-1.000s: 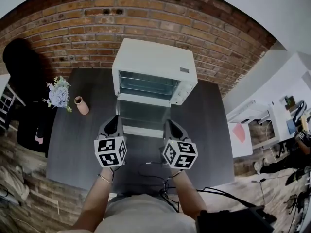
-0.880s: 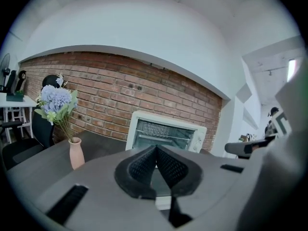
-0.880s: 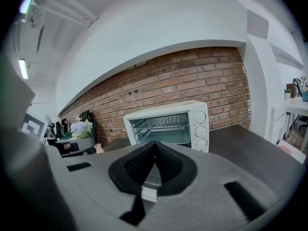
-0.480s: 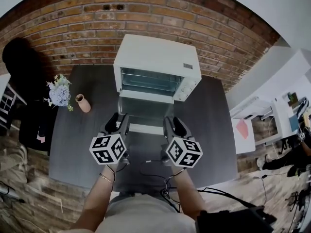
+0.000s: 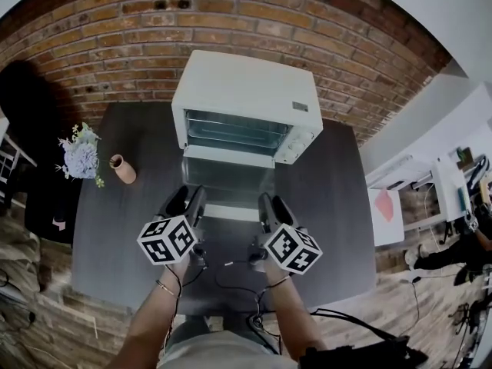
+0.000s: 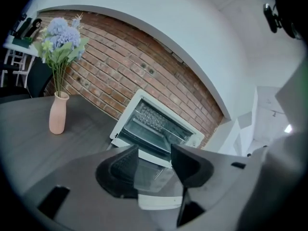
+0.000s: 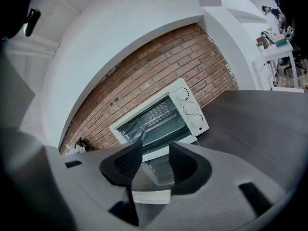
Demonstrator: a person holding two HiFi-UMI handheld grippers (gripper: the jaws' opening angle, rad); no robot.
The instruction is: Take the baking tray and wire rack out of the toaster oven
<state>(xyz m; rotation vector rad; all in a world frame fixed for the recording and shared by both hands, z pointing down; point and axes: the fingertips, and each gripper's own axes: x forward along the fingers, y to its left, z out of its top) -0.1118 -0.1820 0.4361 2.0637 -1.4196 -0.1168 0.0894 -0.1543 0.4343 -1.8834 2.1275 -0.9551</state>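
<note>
A white toaster oven point(image 5: 244, 92) stands at the back of the dark table point(image 5: 123, 229), its glass door point(image 5: 227, 184) folded down flat toward me. Metal grid work of a wire rack point(image 7: 153, 116) shows inside the cavity point(image 6: 150, 121); I cannot make out the baking tray apart from it. My left gripper point(image 5: 188, 200) and right gripper point(image 5: 269, 204) hover side by side just short of the door's near edge. Both have just been opening, and nothing is between the jaws of the left gripper point(image 6: 154, 159) or the right gripper point(image 7: 155, 156).
A pink vase point(image 5: 122, 168) and a bunch of pale blue flowers point(image 5: 79, 154) stand at the table's left. A brick wall point(image 5: 115, 21) rises behind the oven. Loose cables point(image 5: 231, 271) lie on the table near me. White desks point(image 5: 384, 206) stand to the right.
Both grippers have dropped lower and rolled, their marker cubes now tilted outward. The jaws of each, closed a second ago, now stand apart. The oven and door have not moved.
</note>
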